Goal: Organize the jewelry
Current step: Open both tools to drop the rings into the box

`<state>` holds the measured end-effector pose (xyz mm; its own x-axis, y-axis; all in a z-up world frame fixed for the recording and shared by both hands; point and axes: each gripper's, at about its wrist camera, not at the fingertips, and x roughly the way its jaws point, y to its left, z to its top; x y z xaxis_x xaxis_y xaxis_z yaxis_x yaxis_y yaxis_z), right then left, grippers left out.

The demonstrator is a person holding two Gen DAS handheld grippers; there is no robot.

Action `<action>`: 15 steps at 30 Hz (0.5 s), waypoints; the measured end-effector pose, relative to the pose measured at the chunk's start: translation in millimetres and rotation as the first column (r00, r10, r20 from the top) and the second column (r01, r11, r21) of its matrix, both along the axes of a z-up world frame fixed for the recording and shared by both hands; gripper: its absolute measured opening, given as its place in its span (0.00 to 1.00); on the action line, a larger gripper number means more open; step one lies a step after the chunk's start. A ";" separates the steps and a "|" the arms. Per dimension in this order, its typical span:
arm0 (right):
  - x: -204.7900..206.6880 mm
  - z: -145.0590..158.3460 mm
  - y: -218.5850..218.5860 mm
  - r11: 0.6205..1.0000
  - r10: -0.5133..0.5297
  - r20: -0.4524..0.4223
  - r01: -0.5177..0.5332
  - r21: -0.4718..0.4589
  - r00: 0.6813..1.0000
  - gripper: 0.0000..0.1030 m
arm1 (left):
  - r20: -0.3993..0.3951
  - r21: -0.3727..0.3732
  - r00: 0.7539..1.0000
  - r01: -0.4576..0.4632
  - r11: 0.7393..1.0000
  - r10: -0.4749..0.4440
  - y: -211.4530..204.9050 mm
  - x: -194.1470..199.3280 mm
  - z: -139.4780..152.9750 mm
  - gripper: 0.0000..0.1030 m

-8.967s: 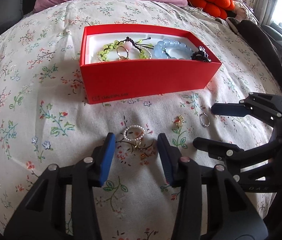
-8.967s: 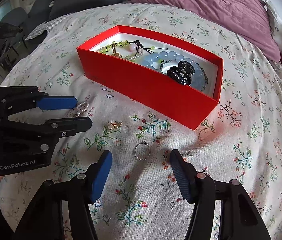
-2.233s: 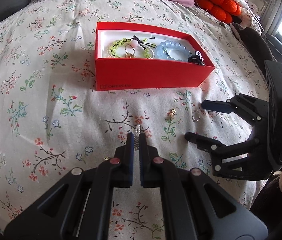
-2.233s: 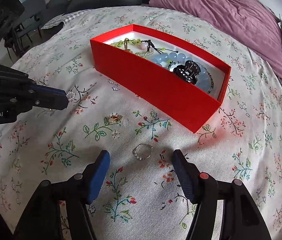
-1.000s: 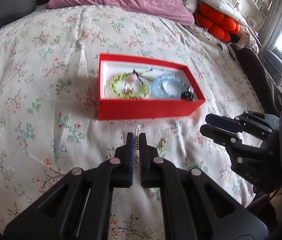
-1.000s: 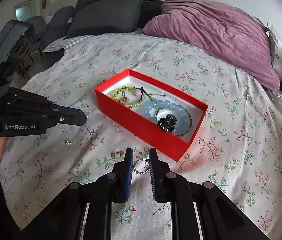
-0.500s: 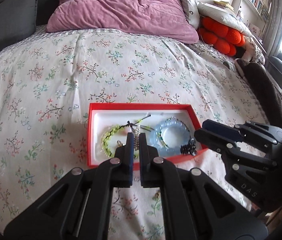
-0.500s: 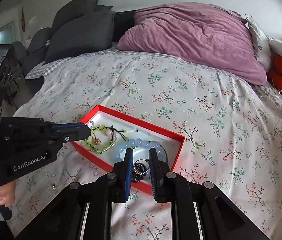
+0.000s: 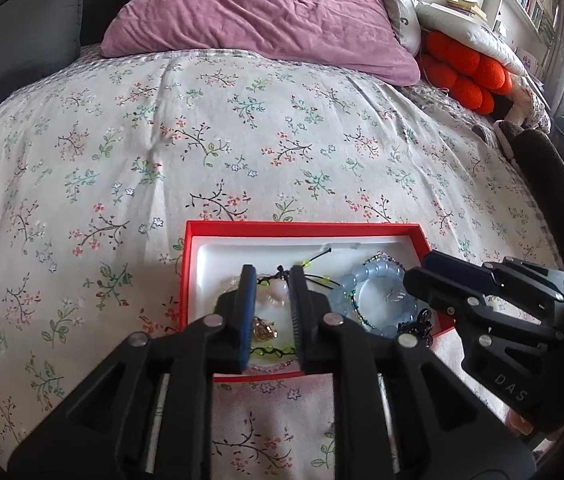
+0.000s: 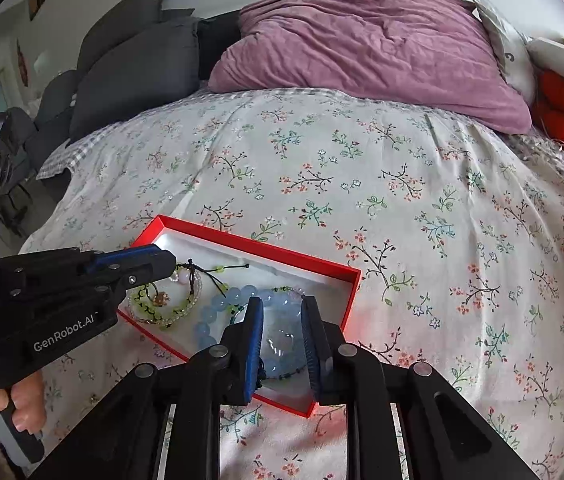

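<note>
Both grippers hovered over the red box (image 9: 362, 227) on the floral bedspread (image 9: 241, 140). The left gripper (image 9: 271, 312) and right gripper (image 10: 282, 336) were opening with nothing between their pads, apparently dropping jewelry beside the blue bead bracelet (image 10: 217, 312).

Bed (image 9: 241, 128) under a cream floral quilt, open red box (image 9: 306, 227) resting on it near the front, crumpled mauve pillow (image 9: 257, 12) at its head, orange cushion (image 9: 466, 72) at the right edge

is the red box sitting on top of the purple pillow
No, the red box rests on the floral bedspread, well short of the purple pillow at the bed's far end.
</note>
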<state>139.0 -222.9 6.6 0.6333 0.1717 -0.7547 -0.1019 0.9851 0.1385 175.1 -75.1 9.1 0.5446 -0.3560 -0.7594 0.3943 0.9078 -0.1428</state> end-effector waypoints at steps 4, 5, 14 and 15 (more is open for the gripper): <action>-2.5 2.4 -1.1 1.000 -0.006 0.006 0.006 0.016 1.000 0.50 | 0.012 0.004 1.000 -0.004 1.000 0.004 1.7 -3.0 5.1 0.36; -4.3 4.0 -1.6 1.000 -0.010 0.016 0.010 0.019 1.000 0.54 | 0.012 0.002 1.000 -0.005 1.000 0.005 2.8 -4.1 6.7 0.37; -17.8 20.4 2.7 1.000 0.004 0.031 -0.004 -0.003 1.000 0.54 | 0.019 0.026 1.000 -0.023 0.999 0.023 18.8 -19.7 19.7 0.64; -20.3 22.0 2.6 1.000 0.000 0.028 0.000 -0.007 1.000 0.54 | 0.018 0.028 1.000 -0.026 0.999 0.025 21.3 -21.9 21.2 0.66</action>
<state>118.7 -220.4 28.6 0.6542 0.1666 -0.7377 -0.1054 0.9860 0.1292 153.2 -53.8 30.3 0.5670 -0.3202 -0.7590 0.3731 0.9212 -0.1100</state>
